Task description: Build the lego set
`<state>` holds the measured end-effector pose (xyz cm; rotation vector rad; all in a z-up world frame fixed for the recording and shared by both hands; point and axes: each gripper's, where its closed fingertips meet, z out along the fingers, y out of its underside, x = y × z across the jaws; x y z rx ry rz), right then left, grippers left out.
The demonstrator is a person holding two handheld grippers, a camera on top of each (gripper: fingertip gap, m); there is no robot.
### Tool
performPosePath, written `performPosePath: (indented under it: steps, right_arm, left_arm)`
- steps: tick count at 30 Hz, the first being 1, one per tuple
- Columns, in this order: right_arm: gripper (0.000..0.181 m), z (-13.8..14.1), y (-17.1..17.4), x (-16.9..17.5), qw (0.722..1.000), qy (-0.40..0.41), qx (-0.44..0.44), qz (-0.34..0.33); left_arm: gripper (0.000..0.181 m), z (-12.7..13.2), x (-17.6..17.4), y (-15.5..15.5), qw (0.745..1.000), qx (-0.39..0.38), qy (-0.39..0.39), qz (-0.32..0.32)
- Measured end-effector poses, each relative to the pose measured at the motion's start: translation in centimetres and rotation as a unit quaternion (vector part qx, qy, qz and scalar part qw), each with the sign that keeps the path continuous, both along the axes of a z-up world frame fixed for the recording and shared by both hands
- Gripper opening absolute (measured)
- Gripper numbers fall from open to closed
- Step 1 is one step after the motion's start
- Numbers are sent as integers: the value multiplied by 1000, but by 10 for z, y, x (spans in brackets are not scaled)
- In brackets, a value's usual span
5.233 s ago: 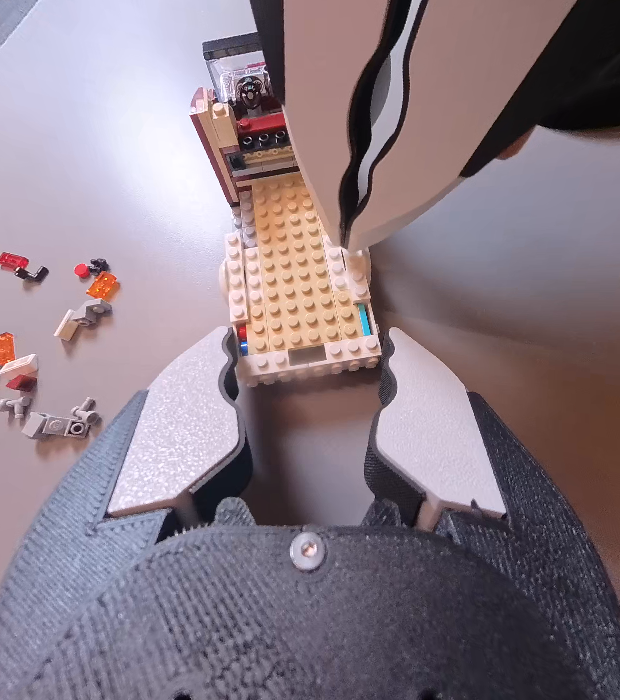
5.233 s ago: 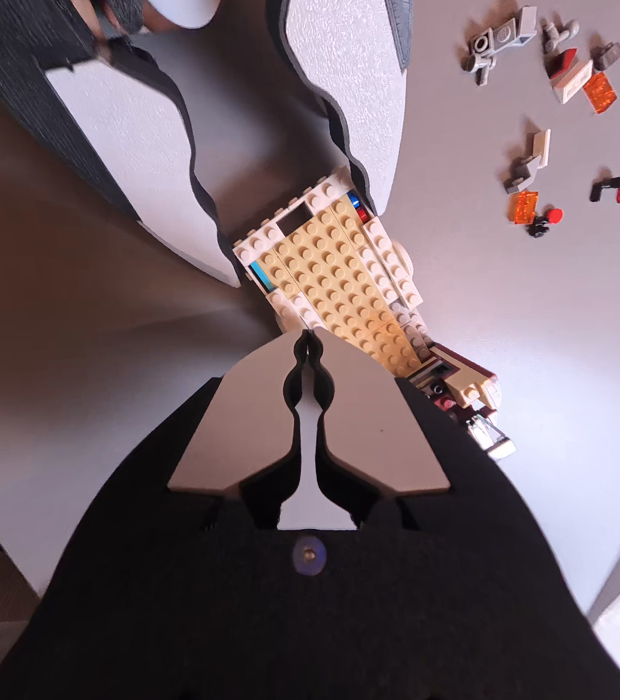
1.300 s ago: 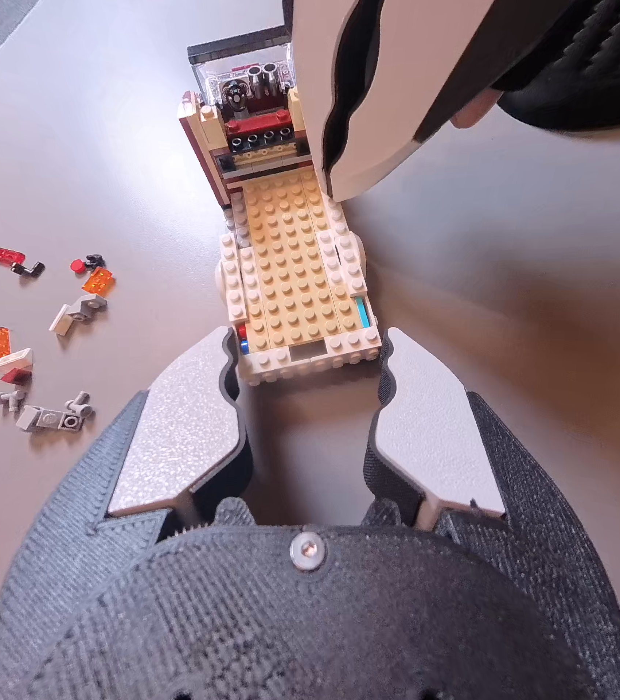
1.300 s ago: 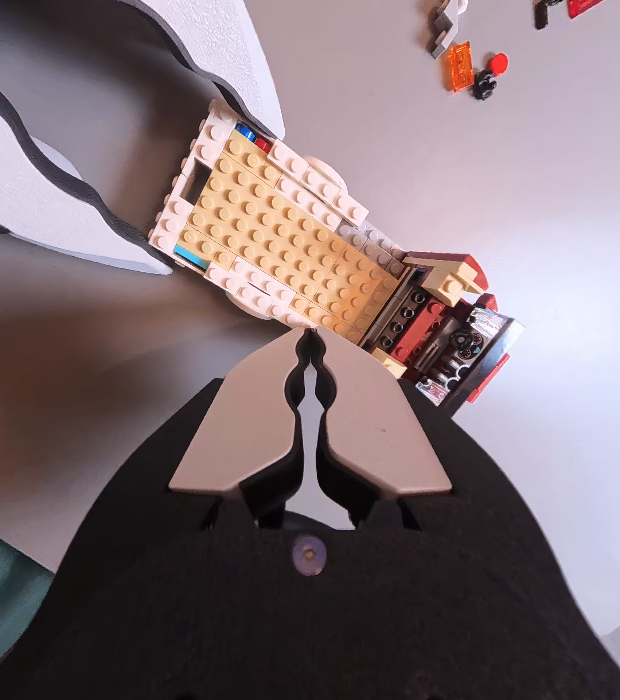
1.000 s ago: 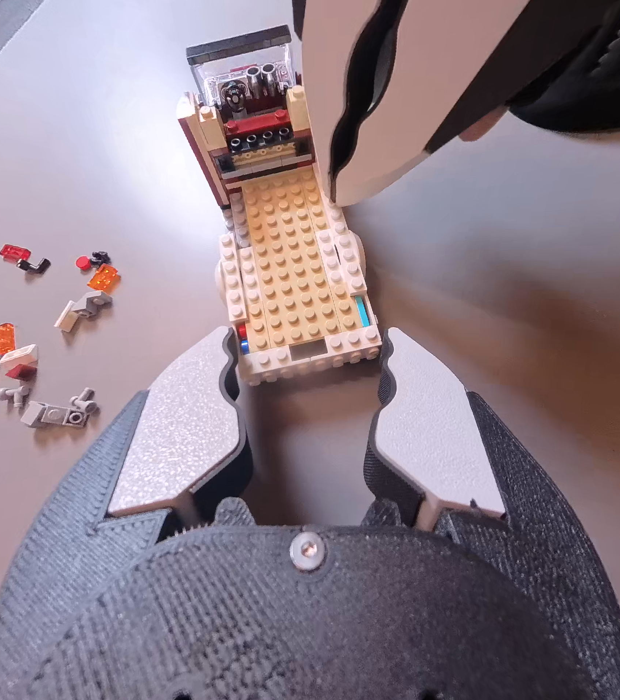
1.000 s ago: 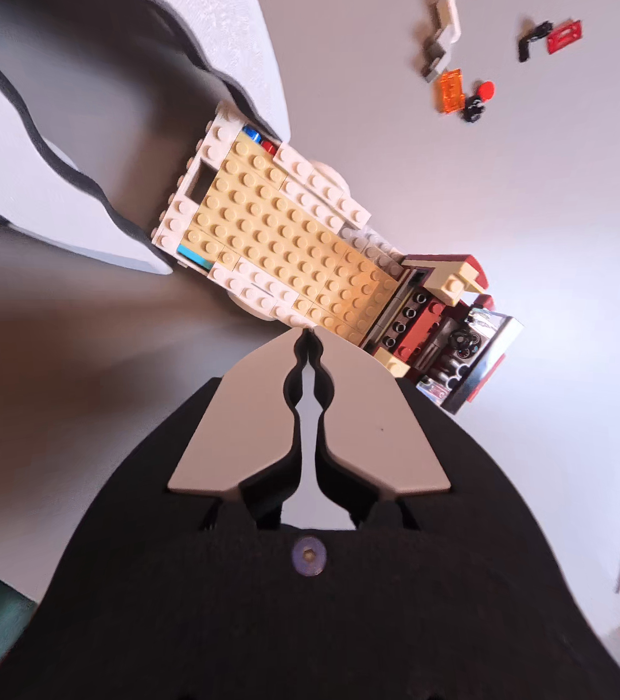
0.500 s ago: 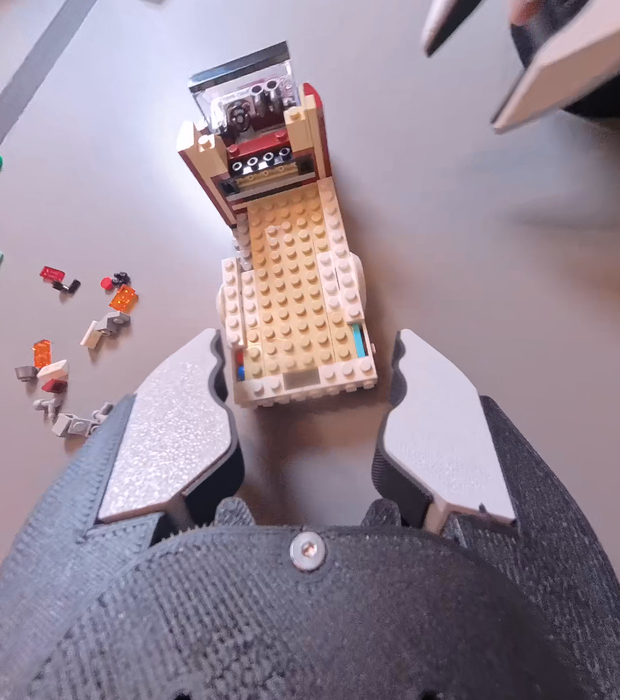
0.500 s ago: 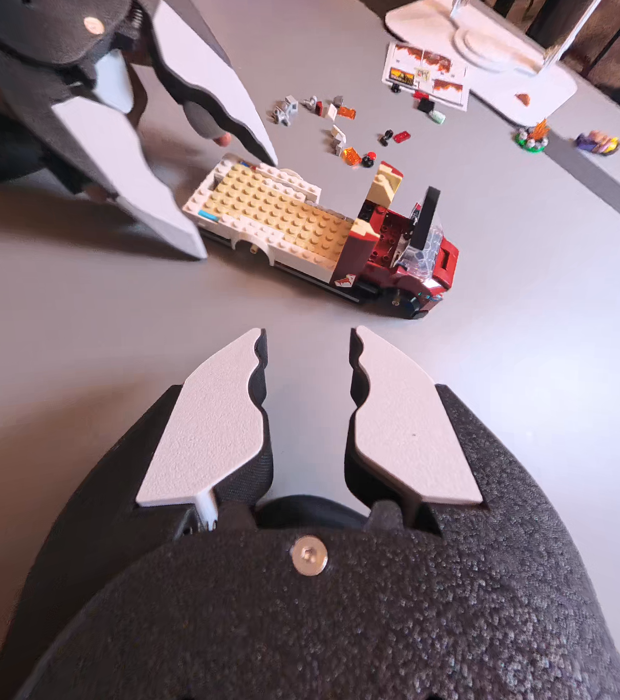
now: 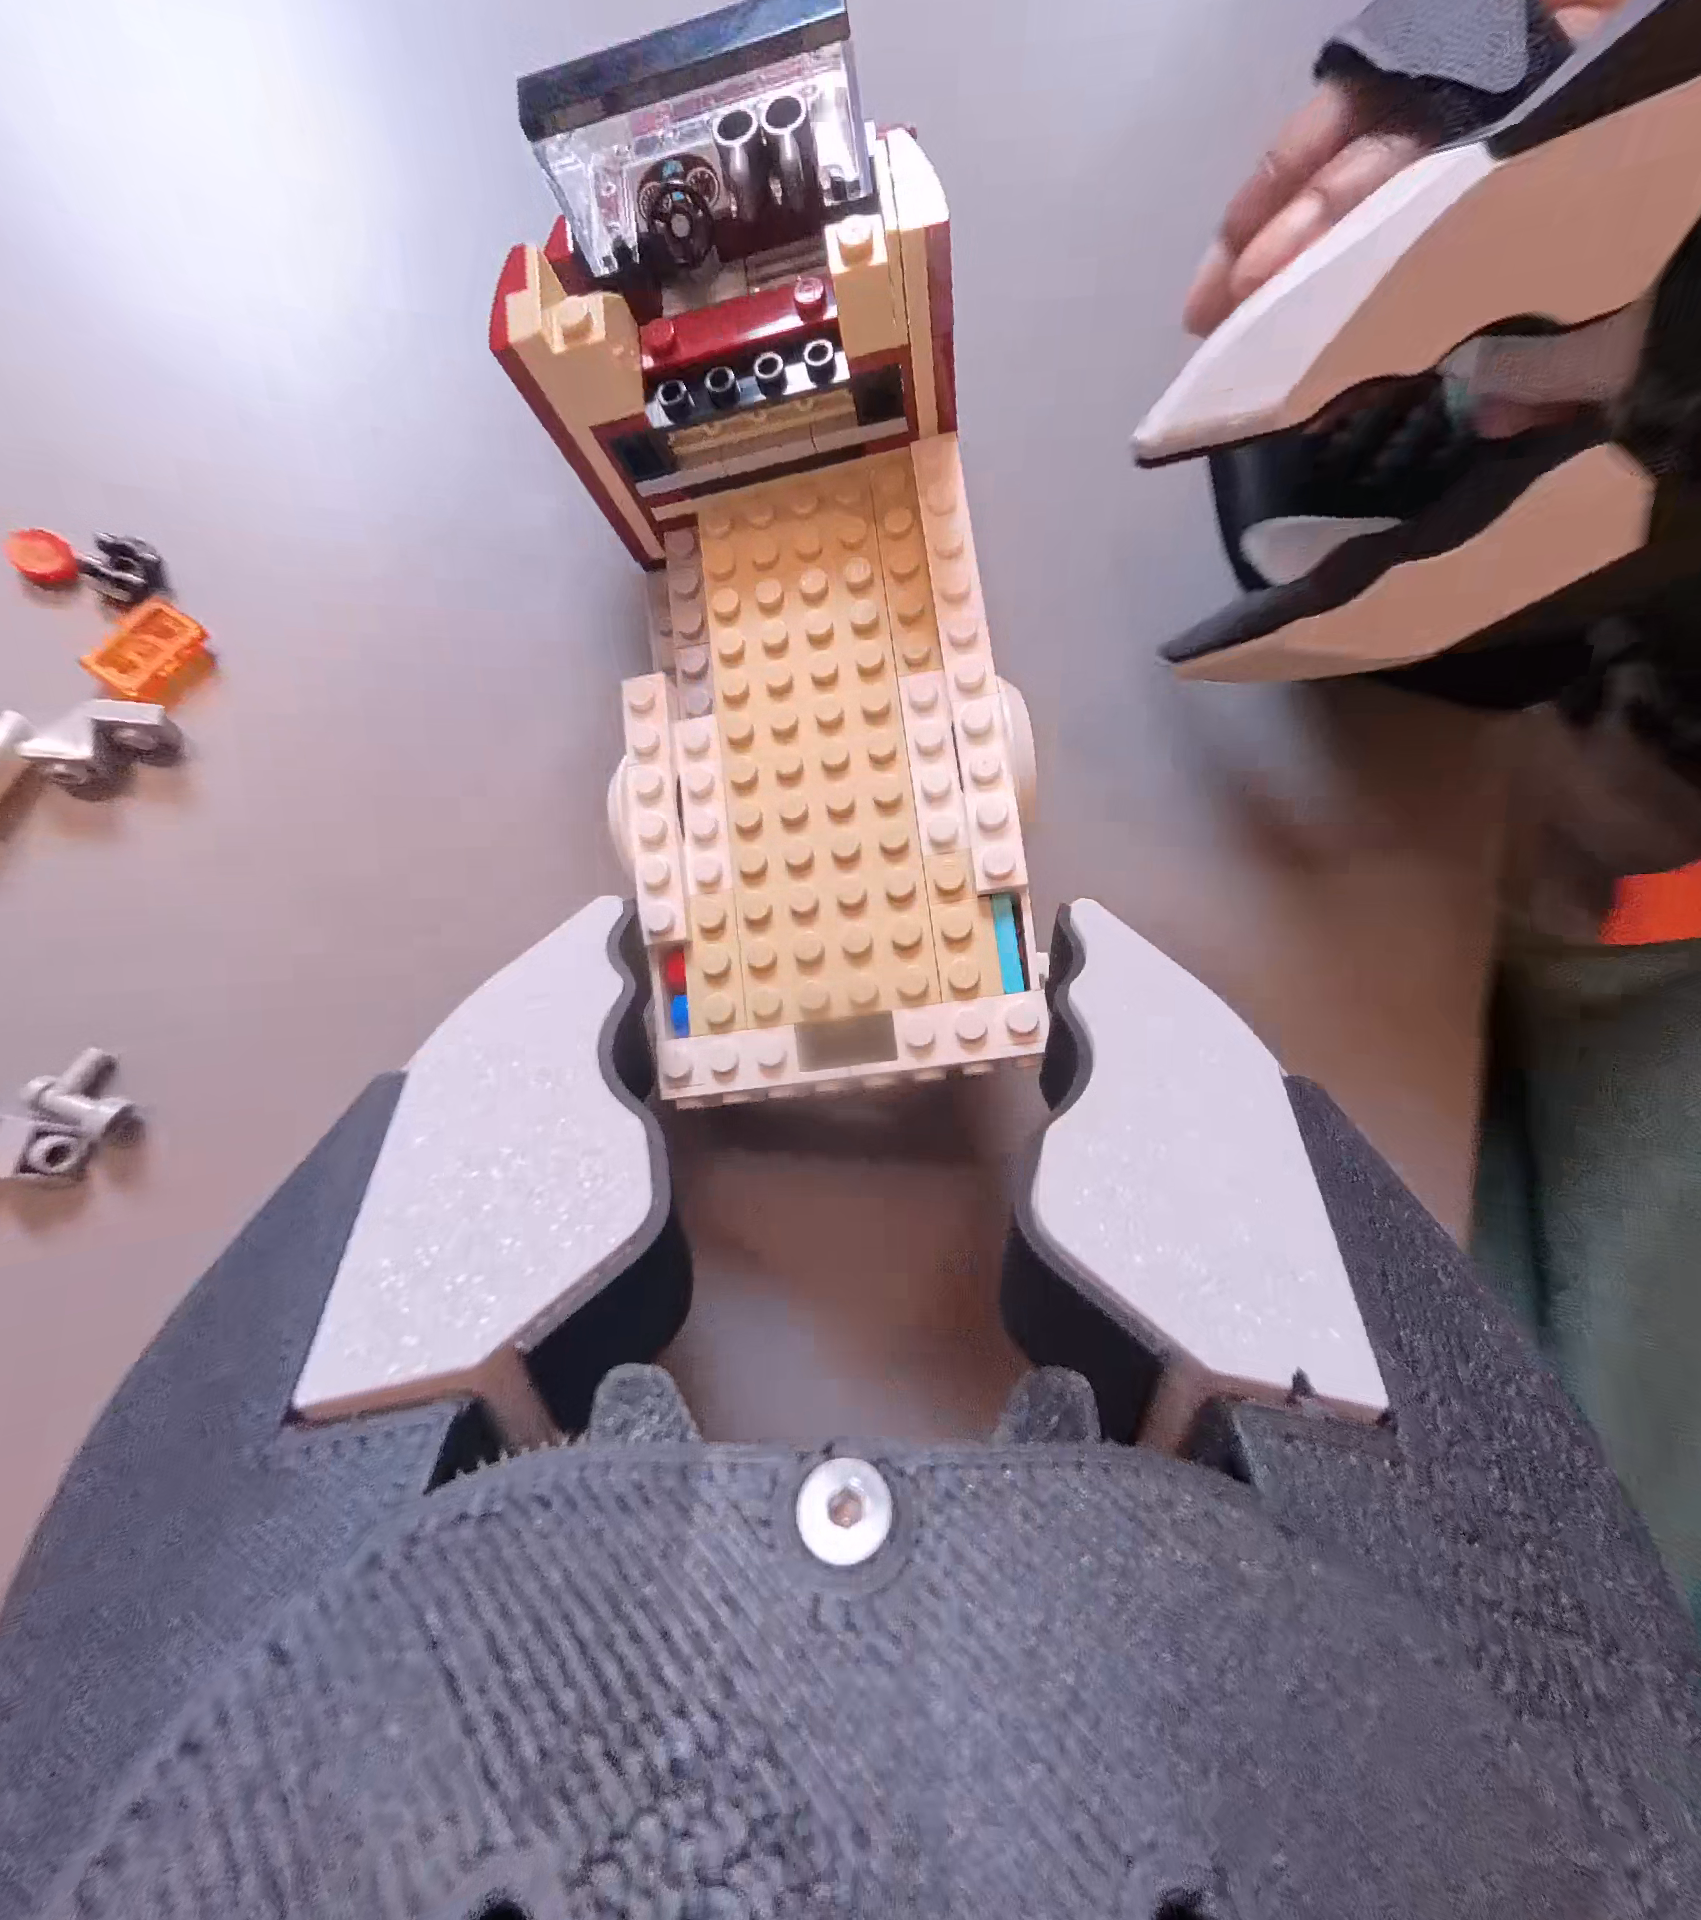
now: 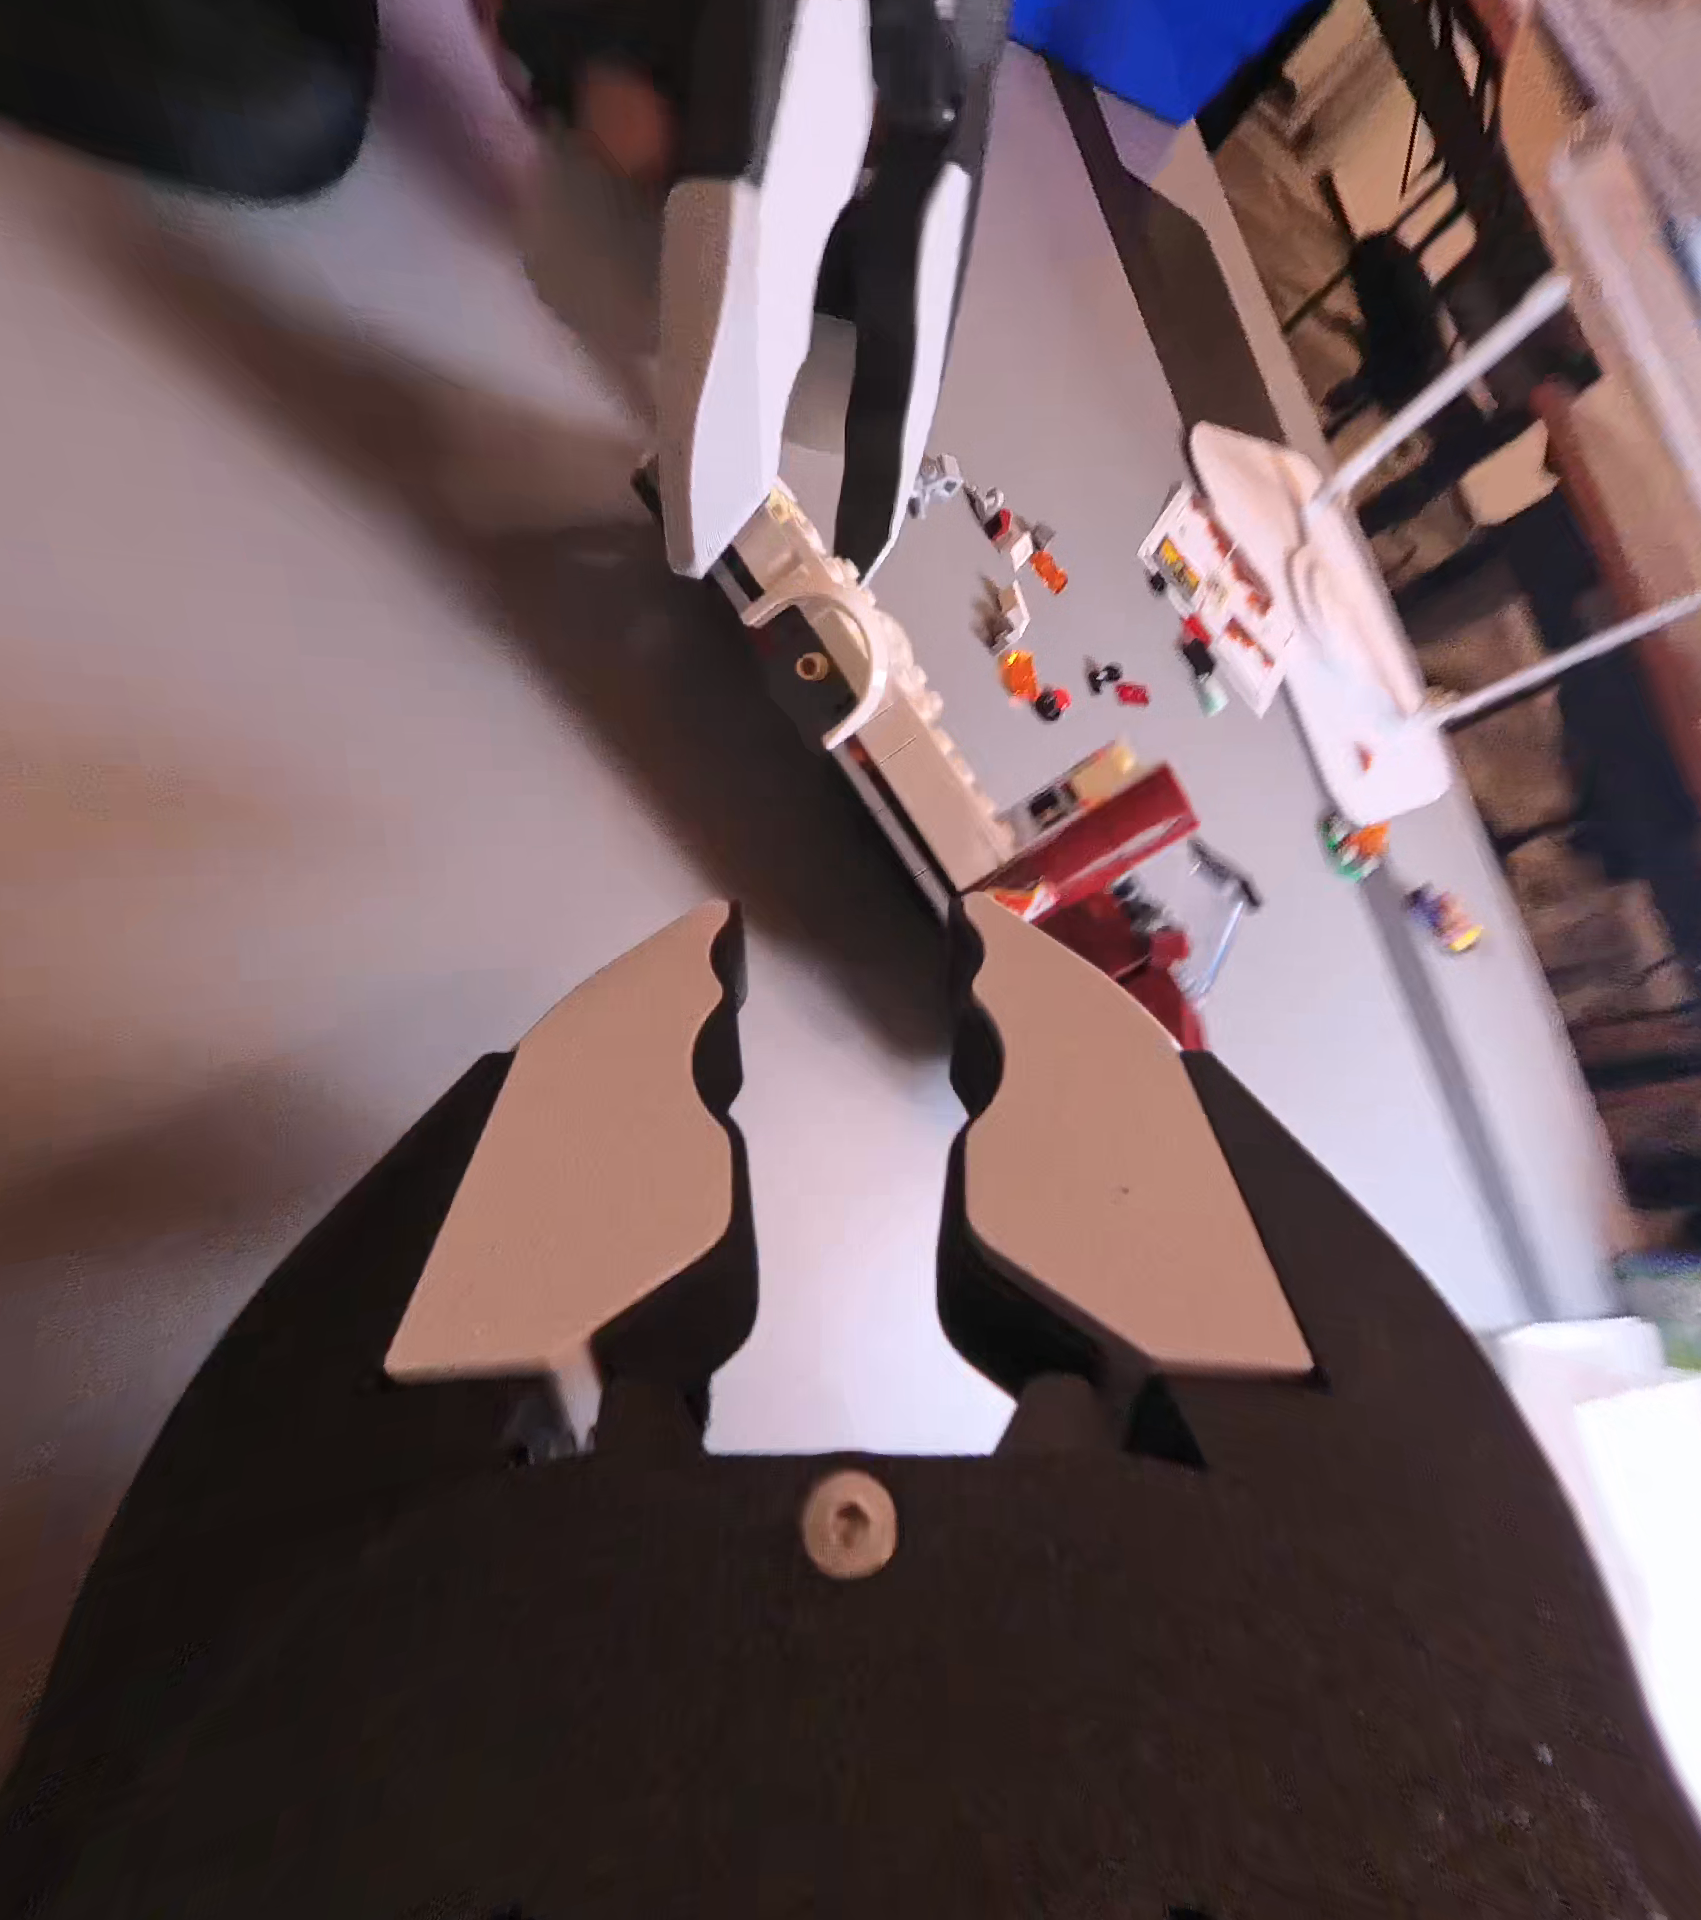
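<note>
The lego truck [image 9: 825, 748] has a tan studded bed, a white rim and a dark red cab with a clear windscreen, and stands on the grey table. My left gripper [image 9: 841, 920] is shut on the rear end of the bed, one finger against each side. In the right wrist view the truck [image 10: 887, 717] shows side-on, with the left gripper's white fingers [image 10: 732, 343] clamping its far end. My right gripper [image 10: 846, 912] is open and empty, close to the cab's side. It also shows in the left wrist view [image 9: 1163, 551], to the right of the cab, apart from it.
Loose small pieces lie left of the truck: an orange tile [image 9: 145, 649], a red round piece [image 9: 41, 551], grey brackets [image 9: 56, 743]. A printed sheet [image 10: 1210, 592] and a white stand base [image 10: 1345, 665] lie beyond them. A hand [image 9: 1272, 197] holds the right gripper.
My left gripper, which had opened half a second ago, has shut on the truck's rear again. My right gripper has opened, left the bed and swung to the cab's right side.
</note>
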<state>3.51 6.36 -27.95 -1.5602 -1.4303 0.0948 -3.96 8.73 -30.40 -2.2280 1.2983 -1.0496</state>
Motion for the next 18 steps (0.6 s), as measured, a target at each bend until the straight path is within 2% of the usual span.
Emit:
performPosePath:
  steps: [3,6,10,12,18]
  right_arm:
    - [39,-2,18,-8,993,-76,76,43]
    - [39,-2,24,-18,986,-111,100,79]
    - [36,-9,35,-20,976,-164,110,89]
    - [29,-9,38,-21,973,-174,122,92]
    - [27,-9,39,-22,966,-195,138,101]
  left_arm:
    - [75,3,1,-5,999,-42,1,-22]
    - [75,2,1,-7,997,-68,4,-31]
    - [75,-2,-1,-11,996,-76,13,-48]
    - [75,-2,-1,-11,996,-79,9,-51]
    - [75,-2,-3,-8,995,-79,-10,-53]
